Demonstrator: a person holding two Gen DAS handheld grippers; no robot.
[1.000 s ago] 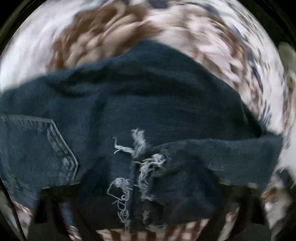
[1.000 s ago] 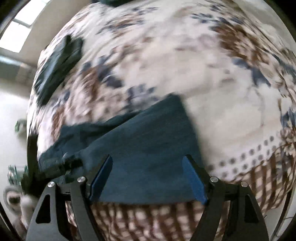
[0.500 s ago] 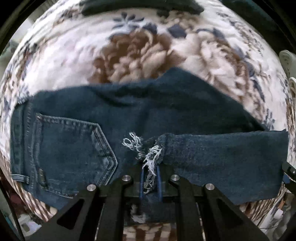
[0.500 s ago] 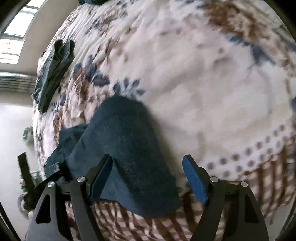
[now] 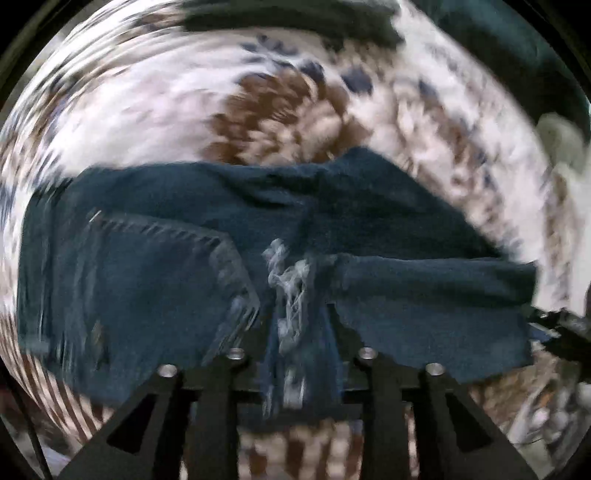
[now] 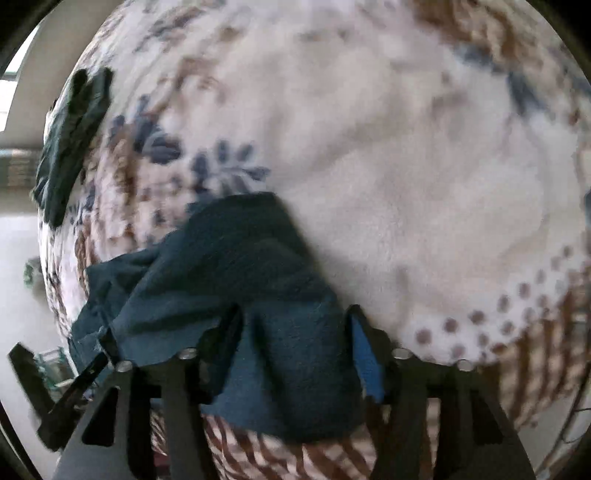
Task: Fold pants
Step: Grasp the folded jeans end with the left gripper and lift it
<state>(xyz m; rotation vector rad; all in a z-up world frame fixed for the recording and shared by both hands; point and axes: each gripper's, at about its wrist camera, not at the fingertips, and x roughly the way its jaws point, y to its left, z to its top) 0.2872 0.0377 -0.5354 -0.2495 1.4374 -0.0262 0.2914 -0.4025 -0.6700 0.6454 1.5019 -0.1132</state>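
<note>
Dark blue jeans (image 5: 229,229) lie folded over on a floral blanket, back pocket (image 5: 155,280) at left and a frayed hem (image 5: 288,280) in the middle. My left gripper (image 5: 299,354) has its jaws a little apart, with the frayed hem between them. In the right wrist view the same jeans (image 6: 236,266) lie bunched low and left. My right gripper (image 6: 295,339) is partly open, with a fold of denim between its fingers (image 6: 364,354). The other gripper shows at the left edge of the right wrist view (image 6: 59,391).
The floral blanket (image 6: 406,166) covers the bed, with a checked brown border (image 6: 295,458) at the near edge. Another dark garment (image 6: 70,140) lies at the far left of the bed, also seen at the top of the left wrist view (image 5: 288,22). Floor lies beyond the bed's left edge.
My left jaws have opened a little around the frayed hem. My right jaws have narrowed around the denim fold. Both views are blurred by motion.
</note>
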